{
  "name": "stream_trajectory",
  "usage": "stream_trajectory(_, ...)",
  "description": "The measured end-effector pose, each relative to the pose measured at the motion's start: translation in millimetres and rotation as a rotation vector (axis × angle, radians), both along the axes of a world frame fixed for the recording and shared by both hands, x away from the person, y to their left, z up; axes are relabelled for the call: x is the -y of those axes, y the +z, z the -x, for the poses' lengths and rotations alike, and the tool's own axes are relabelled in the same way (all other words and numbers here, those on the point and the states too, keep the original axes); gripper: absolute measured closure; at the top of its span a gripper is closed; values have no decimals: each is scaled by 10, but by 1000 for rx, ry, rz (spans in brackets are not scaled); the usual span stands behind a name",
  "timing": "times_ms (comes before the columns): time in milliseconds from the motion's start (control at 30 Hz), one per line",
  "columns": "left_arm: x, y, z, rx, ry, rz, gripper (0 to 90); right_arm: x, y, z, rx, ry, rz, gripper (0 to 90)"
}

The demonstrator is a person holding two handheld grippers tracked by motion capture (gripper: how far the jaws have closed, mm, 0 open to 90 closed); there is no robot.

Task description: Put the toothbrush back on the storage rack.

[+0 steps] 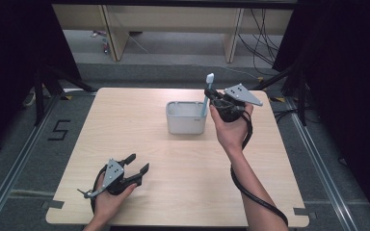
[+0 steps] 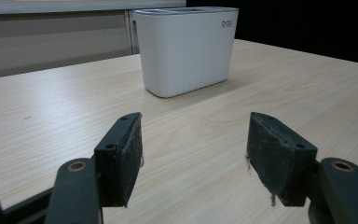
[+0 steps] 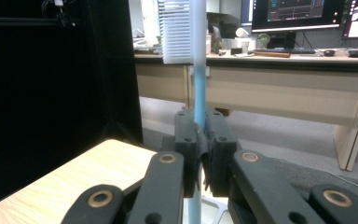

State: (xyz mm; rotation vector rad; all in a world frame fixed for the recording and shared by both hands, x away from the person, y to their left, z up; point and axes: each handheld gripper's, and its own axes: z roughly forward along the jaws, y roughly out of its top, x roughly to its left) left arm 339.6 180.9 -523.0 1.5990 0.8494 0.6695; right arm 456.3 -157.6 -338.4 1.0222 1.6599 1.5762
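Toothbrush [image 3: 197, 93], light blue with white bristles uppermost, clamped upright between the closed jaws of the right gripper [image 1: 215, 98] just above the white holder [image 1: 186, 118] on the table [image 1: 183, 192]; left gripper [image 2: 195, 154] rests spread, grasping nothing.

the white holder [image 1: 186, 118] stands far of centre on the table [image 1: 173, 192], the one obstacle. bare wood lies open left, right and near of it.

Light-blue toothbrush [image 3: 198, 93], white holder [image 2: 186, 49], pale wood table [image 1: 173, 192].
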Motion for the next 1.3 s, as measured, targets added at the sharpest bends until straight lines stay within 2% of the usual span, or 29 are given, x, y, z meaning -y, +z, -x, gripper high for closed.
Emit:
stream_trajectory(67,-3,0,-2,-2,0,3,354,7,2,-6,-4,-3,4,858)
stream_trajectory(100,3,-10,-14,10,-6,18,354,11,2,-27,-4,-3,-1,857)
stream_trajectory(167,4,-10,-15,11,-6,17,355,9,5,-25,-12,-6,-10,858)
stream_trajectory(200,4,-10,-15,11,-5,16,355,22,9,-43,0,-5,2,857)
stream_trajectory(367,4,-10,-15,10,-5,18,357,30,42,-88,2,-19,-6,857)
stream_trajectory(400,-3,0,-2,-2,1,4,357,34,48,-91,-3,-22,3,857)
stream_trajectory(433,3,-10,-14,10,-5,18,357,34,50,-102,4,-21,5,858)
stream_trajectory(567,3,-10,-15,10,-5,19,357,33,50,-132,-5,-26,-3,857)
stream_trajectory(600,-5,1,-1,-5,2,3,357,33,46,-142,-2,-27,-4,857)
stream_trajectory(767,-4,-1,-3,-2,0,6,358,44,25,-195,7,-36,2,857)
stream_trajectory(900,-4,0,-3,-2,0,4,360,33,14,-221,-8,-37,-10,857)
stream_trajectory(933,3,-10,-16,8,-6,18,360,35,14,-232,-6,-33,-6,857)
stream_trajectory(1167,4,-10,-16,9,-7,17,362,9,-9,-280,-2,-50,5,857)
stream_trajectory(1267,3,-9,-16,9,-8,17,362,-7,-22,-287,-13,-49,-13,857)
stream_trajectory(1300,3,-9,-16,9,-8,17,362,-5,-26,-301,-7,-52,-2,857)
